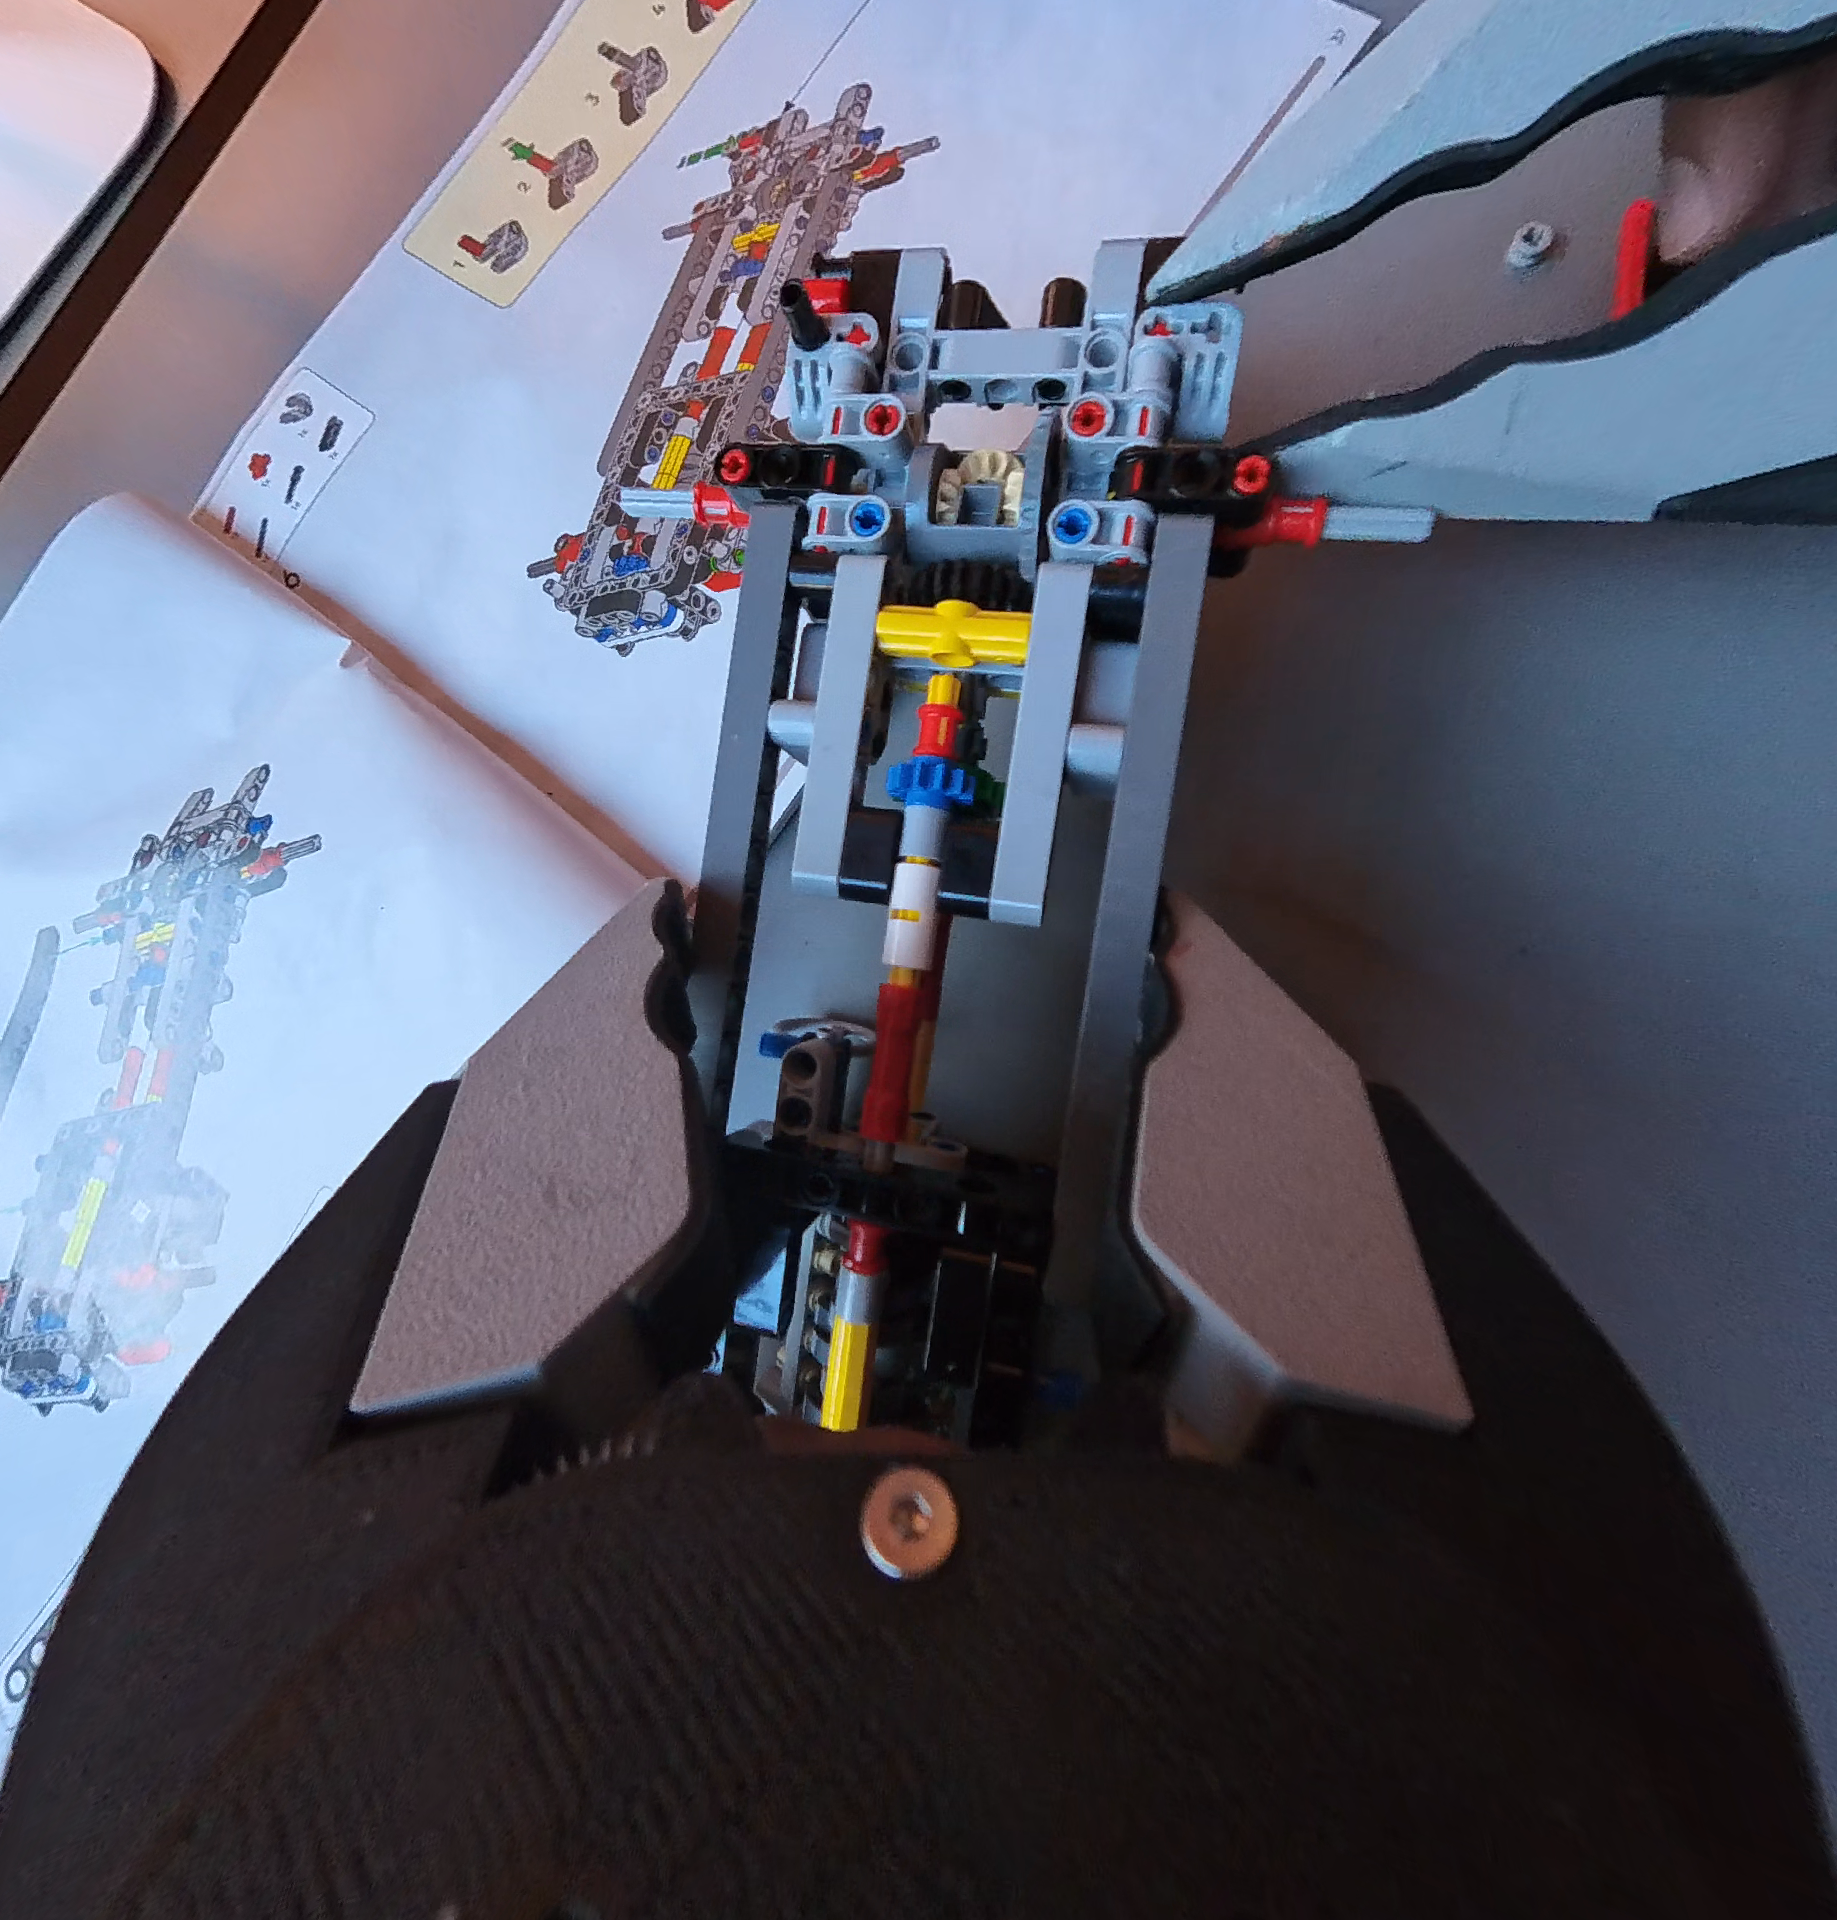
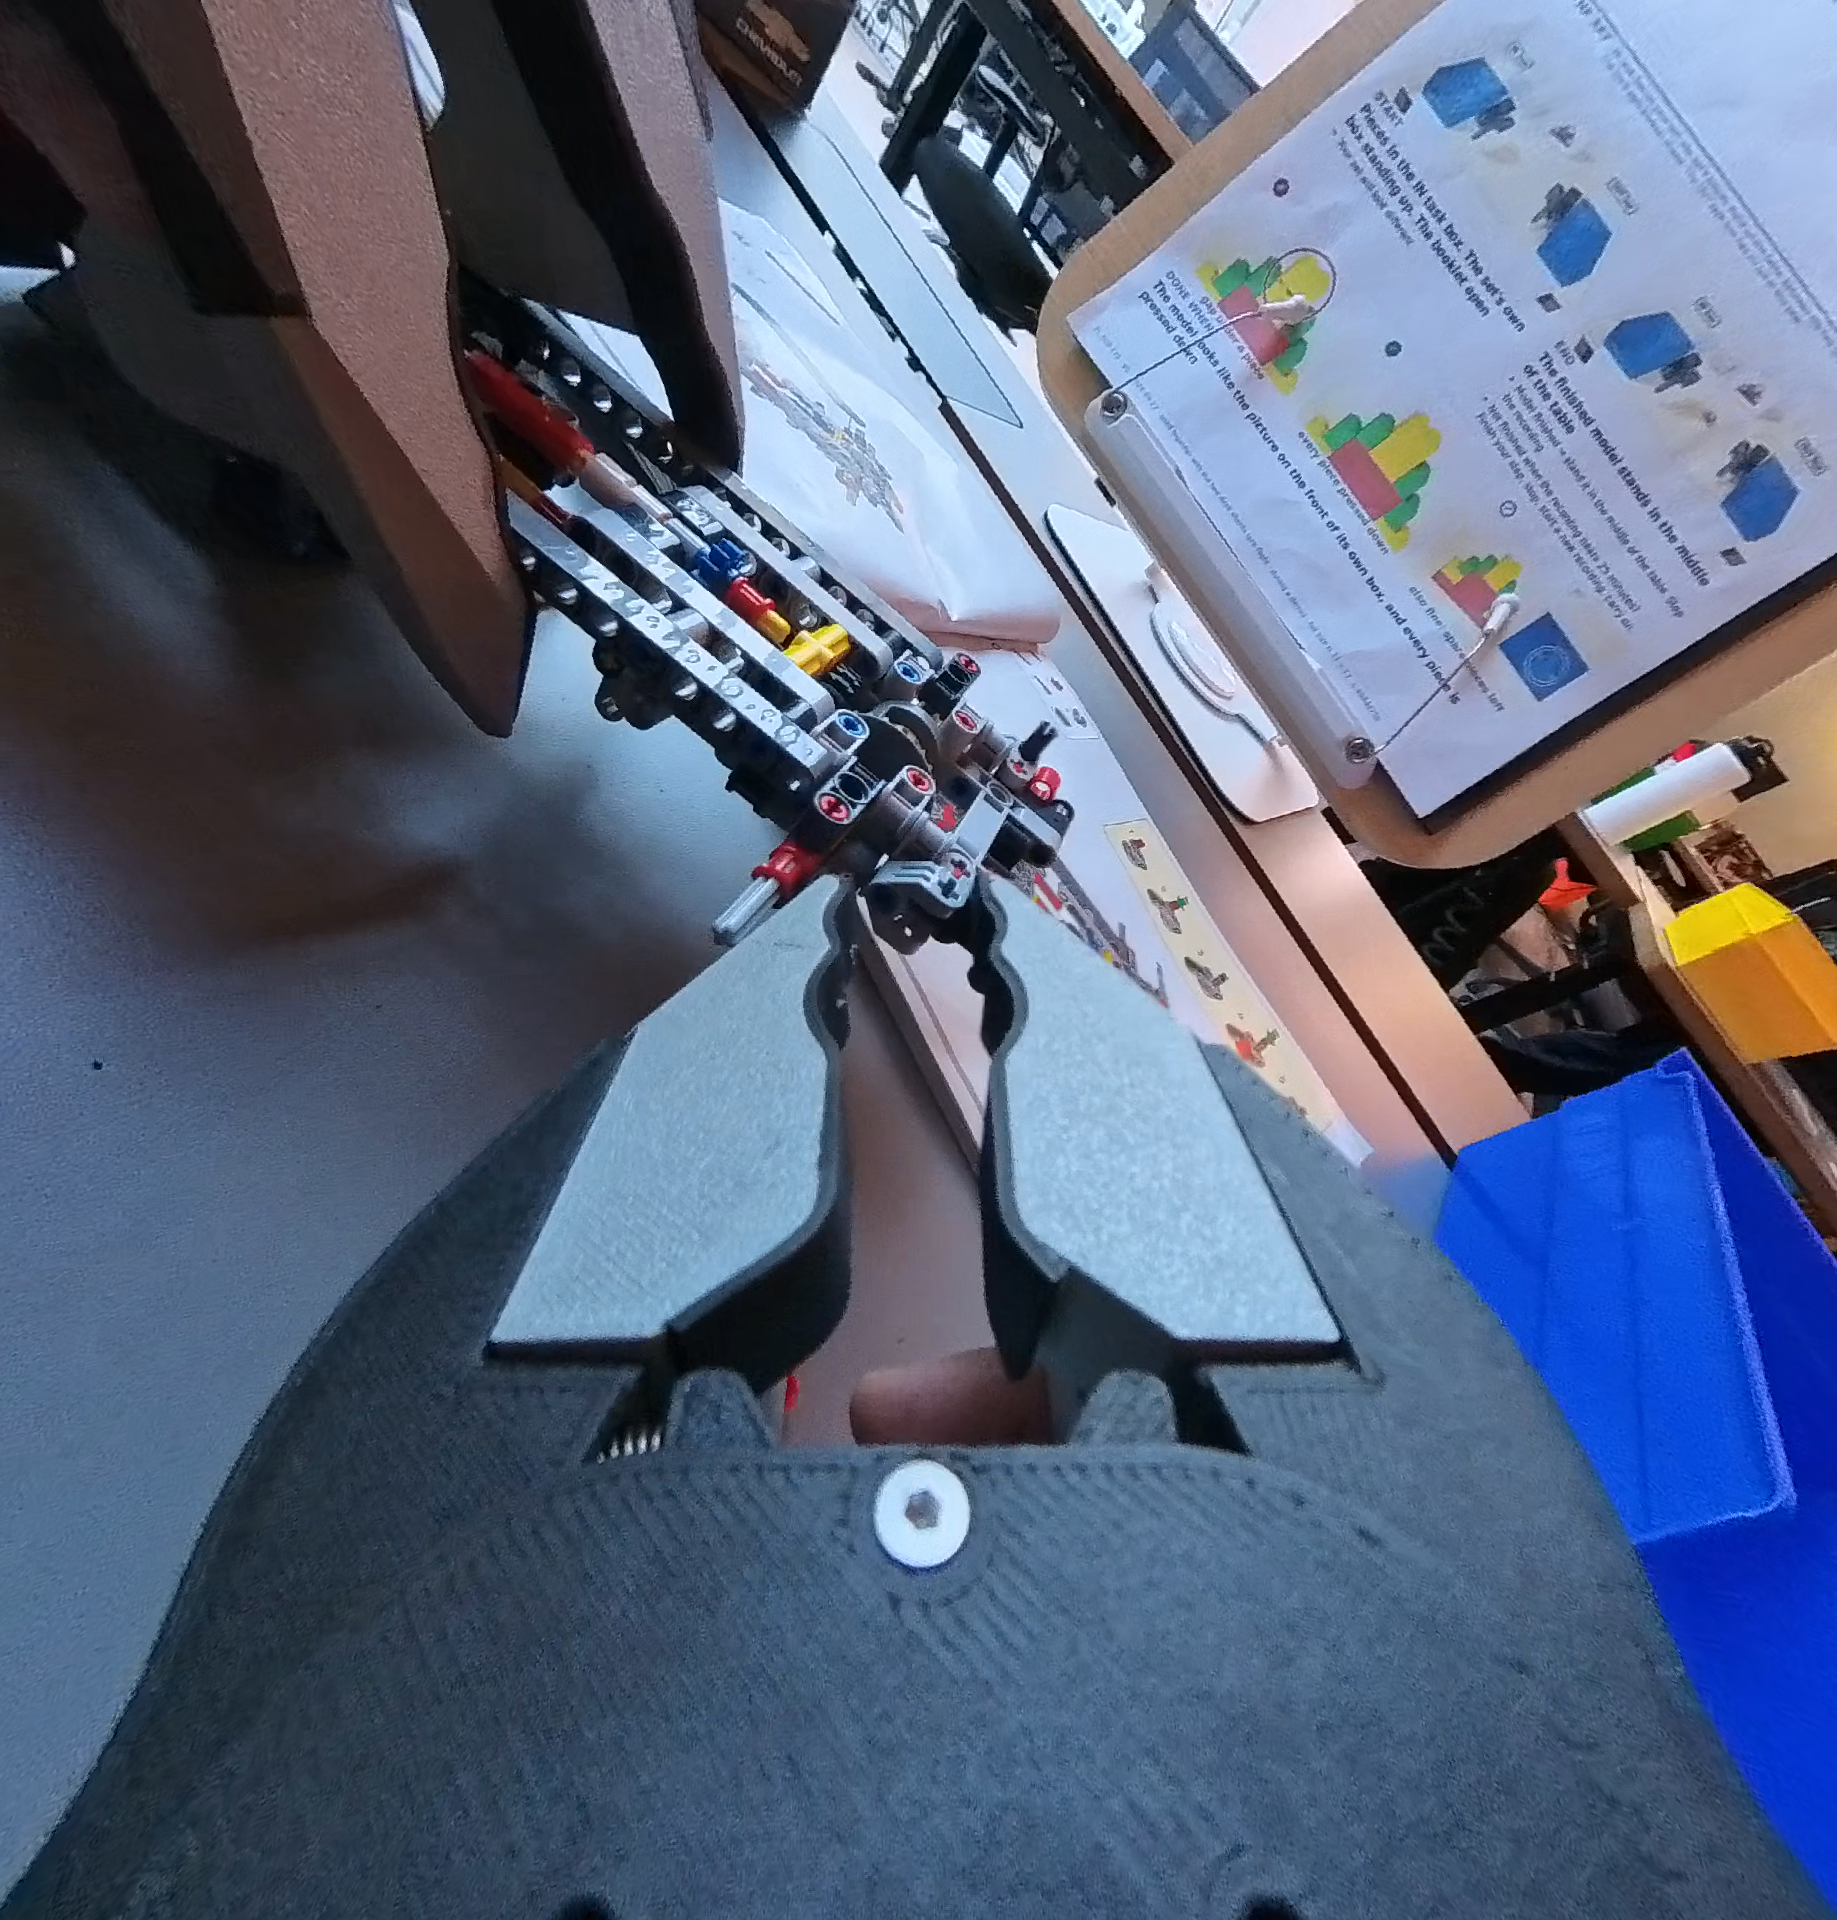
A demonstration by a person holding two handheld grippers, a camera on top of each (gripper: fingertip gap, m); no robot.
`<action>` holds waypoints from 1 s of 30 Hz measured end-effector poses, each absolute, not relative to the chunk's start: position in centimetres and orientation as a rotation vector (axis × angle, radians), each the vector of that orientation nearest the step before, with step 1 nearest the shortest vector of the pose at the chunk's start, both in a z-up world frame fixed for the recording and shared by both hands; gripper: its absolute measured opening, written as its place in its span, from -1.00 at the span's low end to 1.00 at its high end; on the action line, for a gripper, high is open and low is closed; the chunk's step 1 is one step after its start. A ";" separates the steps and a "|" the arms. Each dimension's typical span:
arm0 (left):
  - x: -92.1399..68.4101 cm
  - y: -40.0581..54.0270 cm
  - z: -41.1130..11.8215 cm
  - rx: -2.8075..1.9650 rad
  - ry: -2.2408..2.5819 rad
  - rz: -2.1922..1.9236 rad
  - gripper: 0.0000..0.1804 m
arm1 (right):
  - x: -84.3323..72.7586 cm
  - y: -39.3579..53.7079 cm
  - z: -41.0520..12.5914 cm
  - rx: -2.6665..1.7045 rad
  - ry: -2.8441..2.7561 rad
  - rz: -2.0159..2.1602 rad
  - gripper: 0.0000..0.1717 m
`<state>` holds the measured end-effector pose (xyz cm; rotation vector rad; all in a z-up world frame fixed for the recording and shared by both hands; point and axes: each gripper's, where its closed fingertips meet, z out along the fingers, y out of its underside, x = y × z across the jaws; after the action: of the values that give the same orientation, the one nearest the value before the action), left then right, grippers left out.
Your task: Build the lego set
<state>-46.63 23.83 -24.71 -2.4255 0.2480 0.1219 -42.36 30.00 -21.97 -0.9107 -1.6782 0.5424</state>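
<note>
Grey table (image 1: 1516,935), open booklet (image 1: 322,779) under a brick chassis (image 1: 955,727).
Left gripper (image 1: 919,966) clamps its rails, long axis running away; right gripper (image 2: 909,935) pinches the far end's grey corner piece (image 2: 919,899).

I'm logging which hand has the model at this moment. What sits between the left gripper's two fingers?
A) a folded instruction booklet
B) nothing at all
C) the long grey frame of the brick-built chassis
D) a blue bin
C: in the left wrist view the left gripper has its dark pads against the two grey side beams of the chassis, while the open booklet lies flat on the table beside it.
</note>
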 end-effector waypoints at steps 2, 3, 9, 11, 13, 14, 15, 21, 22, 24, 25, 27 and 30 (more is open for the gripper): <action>-46.6 23.8 -24.7 -2.425 0.252 0.122 -0.05 | -42.4 30.0 -22.0 -0.901 -1.680 0.532 -0.78; -46.6 23.8 -24.7 -2.425 0.254 0.123 -0.05 | -42.4 30.0 -22.0 -0.900 -1.680 0.529 -0.78; -46.6 23.8 -24.7 -2.423 0.263 0.125 -0.05 | -42.3 30.0 -22.0 -0.901 -1.689 0.541 -0.79; -46.6 23.8 -24.8 -2.423 0.266 0.125 -0.05 | -42.2 30.0 -22.1 -0.908 -1.697 0.556 -0.80; -46.6 23.8 -24.8 -2.422 0.270 0.128 -0.05 | -42.2 30.0 -22.1 -0.918 -1.705 0.575 -0.79; -46.6 23.8 -24.8 -2.422 0.274 0.130 -0.05 | -42.2 29.9 -22.2 -0.920 -1.711 0.582 -0.79; -46.6 23.8 -24.8 -2.422 0.277 0.132 -0.05 | -42.1 29.9 -22.2 -0.922 -1.714 0.589 -0.79; -46.6 23.8 -24.8 -2.422 0.288 0.135 -0.05 | -42.0 29.8 -22.2 -0.937 -1.729 0.623 -0.80; -46.6 23.8 -24.8 -2.422 0.291 0.139 -0.05 | -41.9 29.8 -22.3 -0.941 -1.732 0.630 -0.79; -46.6 23.8 -24.9 -2.422 0.296 0.142 -0.05 | -41.8 29.7 -22.3 -0.947 -1.735 0.649 -0.79; -46.6 23.8 -24.9 -2.422 0.299 0.142 -0.05 | -41.8 29.7 -22.2 -0.948 -1.737 0.656 -0.79; -46.5 23.7 -24.9 -2.424 0.309 0.143 -0.05 | -41.7 29.6 -22.3 -0.952 -1.744 0.678 -0.80; -46.5 23.5 -25.0 -2.434 0.323 0.147 -0.05 | -41.5 29.3 -22.4 -0.962 -1.759 0.711 -0.80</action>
<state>-46.46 23.52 -24.96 -2.4341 0.3232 0.1472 -41.50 29.33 -22.38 -0.9622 -1.7592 0.7112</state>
